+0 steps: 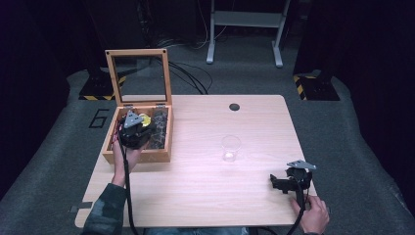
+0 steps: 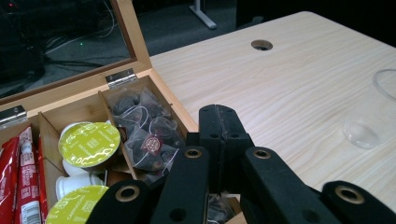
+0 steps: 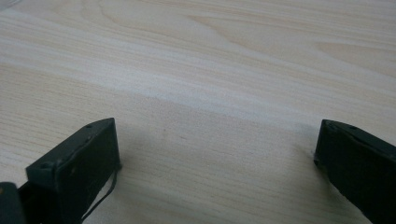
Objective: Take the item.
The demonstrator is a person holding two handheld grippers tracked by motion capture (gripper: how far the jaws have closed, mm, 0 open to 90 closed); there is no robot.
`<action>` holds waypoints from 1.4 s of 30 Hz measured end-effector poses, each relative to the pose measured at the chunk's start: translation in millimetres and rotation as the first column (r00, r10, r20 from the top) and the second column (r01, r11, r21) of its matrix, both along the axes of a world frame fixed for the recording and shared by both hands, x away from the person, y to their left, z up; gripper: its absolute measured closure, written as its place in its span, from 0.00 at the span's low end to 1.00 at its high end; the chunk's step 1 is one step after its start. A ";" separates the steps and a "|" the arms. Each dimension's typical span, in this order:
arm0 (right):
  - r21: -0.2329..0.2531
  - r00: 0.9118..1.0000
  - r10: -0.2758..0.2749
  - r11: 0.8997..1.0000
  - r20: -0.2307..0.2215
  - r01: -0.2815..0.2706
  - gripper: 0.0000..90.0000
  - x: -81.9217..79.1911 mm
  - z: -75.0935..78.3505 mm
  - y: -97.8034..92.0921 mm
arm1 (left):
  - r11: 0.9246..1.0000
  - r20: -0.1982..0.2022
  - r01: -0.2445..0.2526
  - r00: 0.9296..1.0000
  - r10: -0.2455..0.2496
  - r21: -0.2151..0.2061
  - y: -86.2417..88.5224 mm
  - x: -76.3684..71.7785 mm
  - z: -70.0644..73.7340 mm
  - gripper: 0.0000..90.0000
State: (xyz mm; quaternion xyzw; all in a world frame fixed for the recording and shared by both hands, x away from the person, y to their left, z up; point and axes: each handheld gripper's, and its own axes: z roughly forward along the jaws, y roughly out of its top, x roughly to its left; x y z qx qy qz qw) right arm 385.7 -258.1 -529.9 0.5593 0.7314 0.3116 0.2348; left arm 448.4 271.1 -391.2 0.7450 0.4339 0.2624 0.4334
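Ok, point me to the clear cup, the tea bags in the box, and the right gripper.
clear cup (image 1: pixel 231 147): high view, on its side wall.
tea bags (image 2: pixel 148 140): left gripper view, on the top bag's dark label.
right gripper (image 3: pixel 217 163): right gripper view, midway between its spread fingers.

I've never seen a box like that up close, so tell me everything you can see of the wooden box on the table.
The wooden box sits at the table's left edge, its lid, a wooden frame around a clear pane, standing open on two metal hinges. Wooden dividers split it into compartments: red packets, green-topped white capsules and clear tea bags. The left tongs, jaws together, hover over the tea bags.
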 end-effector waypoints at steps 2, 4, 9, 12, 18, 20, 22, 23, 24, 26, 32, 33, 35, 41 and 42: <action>0.000 1.000 0.001 1.000 0.000 -0.001 0.00 -0.1 0.0 -0.1 | 1.000 0.007 0.006 1.000 -0.006 -0.004 -1.6 1.2 1.5 1.00; 0.000 1.000 0.002 1.000 0.000 -0.002 0.00 -0.1 0.0 -0.2 | 1.000 0.011 0.015 1.000 -0.014 -0.007 -3.6 1.2 3.5 1.00; 0.009 1.000 -0.009 1.000 0.005 0.009 0.00 0.2 -0.2 0.4 | 0.999 0.020 0.025 1.000 -0.024 -0.030 -9.4 1.6 5.7 1.00; 0.008 1.000 -0.006 1.000 0.005 0.006 0.00 0.1 -0.2 0.2 | 0.999 0.018 0.035 0.999 -0.034 -0.029 -14.9 2.7 7.2 1.00; 0.010 1.000 0.008 1.000 0.002 -0.008 0.00 -0.4 0.2 -0.8 | 0.998 0.025 0.059 0.998 -0.059 -0.013 -25.8 2.6 12.8 1.00; 0.001 1.000 0.010 1.000 0.002 -0.010 0.00 -0.3 0.1 -1.2 | 0.998 0.031 0.062 0.998 -0.061 -0.021 -28.2 2.4 13.4 1.00; 0.000 1.000 0.011 1.000 0.002 -0.011 0.00 -0.4 0.0 -1.3 | 0.998 0.030 0.065 0.997 -0.064 -0.021 -30.0 1.4 14.6 1.00; 0.002 1.000 0.012 1.000 0.002 -0.012 0.00 -0.3 0.1 -1.3 | 0.998 0.036 0.066 0.997 -0.065 -0.023 -31.1 1.1 15.0 1.00; 0.002 1.000 0.012 1.000 0.002 -0.012 0.00 -0.4 0.1 -1.4 | 0.997 0.034 0.071 0.997 -0.070 -0.023 -31.9 0.7 15.8 1.00; 0.002 1.000 0.013 1.000 0.002 -0.013 0.00 -0.4 0.0 -1.5 | 0.997 0.041 0.072 0.997 -0.071 -0.020 -34.6 0.5 16.6 1.00; 0.001 1.000 0.016 1.000 0.002 -0.016 0.00 -0.5 0.0 -1.8 | 0.996 0.048 0.086 0.995 -0.084 -0.027 -41.9 -0.6 18.8 1.00; 0.000 1.000 0.018 1.000 0.002 -0.018 0.00 -0.6 0.0 -1.9 | 0.996 0.049 0.088 0.995 -0.087 -0.031 -43.3 -1.0 19.2 1.00; 0.000 1.000 0.021 1.000 0.000 -0.021 0.00 -0.8 0.1 -2.2 | 0.995 0.047 0.099 0.994 -0.097 -0.028 -46.5 -0.6 19.8 1.00; -0.001 1.000 0.021 1.000 0.000 -0.021 0.00 -0.8 0.1 -2.2 | 0.993 0.053 0.116 0.992 -0.114 -0.023 -58.5 0.3 21.9 1.00; -0.001 1.000 0.020 1.000 -0.001 -0.020 0.00 -0.8 0.1 -2.2 | 0.992 0.055 0.121 0.991 -0.120 -0.020 -60.4 0.8 22.1 1.00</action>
